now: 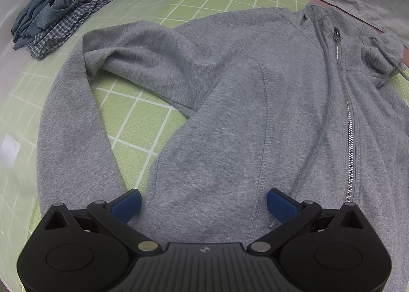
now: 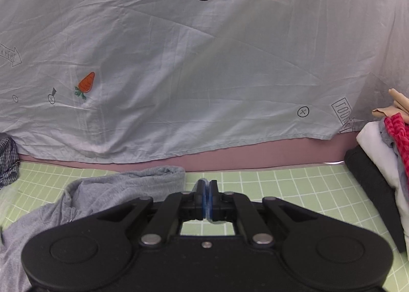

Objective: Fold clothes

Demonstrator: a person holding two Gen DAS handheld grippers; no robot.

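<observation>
Grey hoodie [image 1: 255, 103] lies zipped and front-up on the green mat [image 1: 138, 126], one sleeve [image 1: 76, 118] bent out beside it. Left gripper [image 1: 204, 205] hangs wide over the hem, probably lining up a grab. Right gripper [image 2: 206, 197] is pinched closed; maybe nothing in it, hard to tell.

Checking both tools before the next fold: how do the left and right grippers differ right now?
The left gripper has its jaws spread wide; the right gripper has its blue pads pressed together, nothing visibly between them. The left hovers over the grey hoodie near its hem; the right points past the hoodie toward the pale printed sheet, above bare green mat. Both share black bodies and blue pads.
</observation>
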